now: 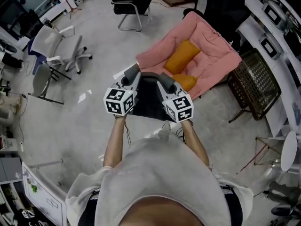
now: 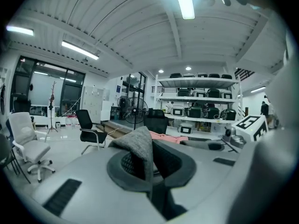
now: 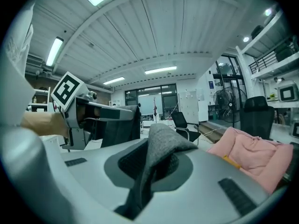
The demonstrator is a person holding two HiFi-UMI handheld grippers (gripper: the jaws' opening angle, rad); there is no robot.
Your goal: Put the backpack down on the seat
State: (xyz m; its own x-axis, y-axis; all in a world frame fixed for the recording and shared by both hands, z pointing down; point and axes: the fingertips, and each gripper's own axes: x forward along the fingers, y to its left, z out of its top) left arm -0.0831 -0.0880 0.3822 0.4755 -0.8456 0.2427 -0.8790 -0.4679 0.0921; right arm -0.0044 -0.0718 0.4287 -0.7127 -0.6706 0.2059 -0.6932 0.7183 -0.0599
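A dark backpack (image 1: 149,99) hangs between my two grippers, in front of a pink padded seat (image 1: 211,55) with orange cushions (image 1: 181,58). My left gripper (image 1: 132,72) is shut on a fold of the backpack's grey fabric (image 2: 141,146). My right gripper (image 1: 164,78) is shut on another grey fold (image 3: 159,148). The two grippers stand side by side, pointing toward the seat, which lies just beyond and to the right of them. The seat's pink edge (image 3: 254,157) shows in the right gripper view. The backpack's lower part is hidden behind the marker cubes.
A black office chair (image 1: 132,4) stands beyond the seat, and a white swivel chair (image 1: 57,45) at the left. A dark mesh basket (image 1: 256,84) sits to the right of the seat, beside a long desk (image 1: 270,27). Shelves with equipment (image 2: 196,107) line the far wall.
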